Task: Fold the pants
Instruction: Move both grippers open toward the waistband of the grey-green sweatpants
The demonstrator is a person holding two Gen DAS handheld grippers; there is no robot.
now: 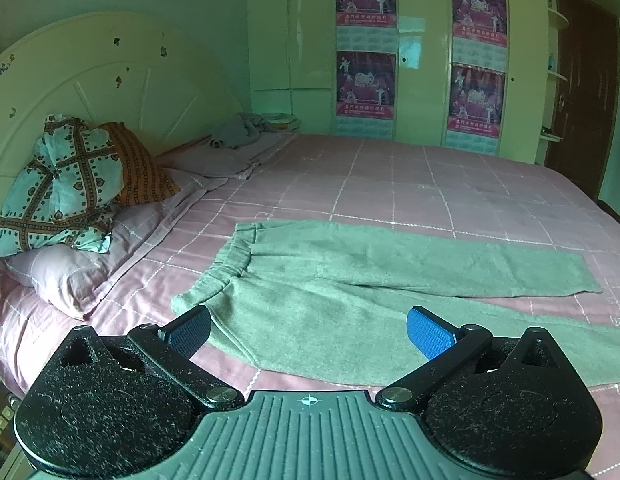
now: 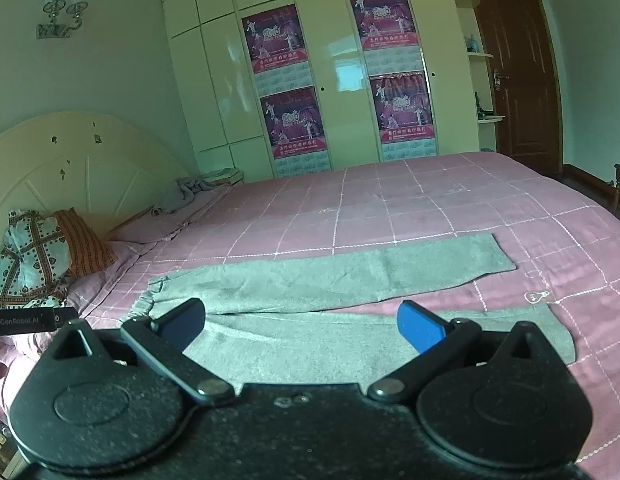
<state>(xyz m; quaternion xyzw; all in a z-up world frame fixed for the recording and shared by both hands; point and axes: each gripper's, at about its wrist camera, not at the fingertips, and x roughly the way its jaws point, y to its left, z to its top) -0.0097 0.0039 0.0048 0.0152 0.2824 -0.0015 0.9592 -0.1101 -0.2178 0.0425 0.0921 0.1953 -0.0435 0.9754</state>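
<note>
While the grey-green fleece pants [image 1: 350,276] lie flat and unfolded on my pink checked bed [image 1: 390,176] (waistband toward the patterned pillows [image 1: 61,184]), my left gripper [image 1: 310,332] and right gripper [image 2: 301,326] hover above them, both spread apart, holding nothing.

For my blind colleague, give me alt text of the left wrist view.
Green pants lie flat, legs spread, on a pink checked bed, with the open left tool above them holding nothing. Pillows sit left, by the headboard.
</note>
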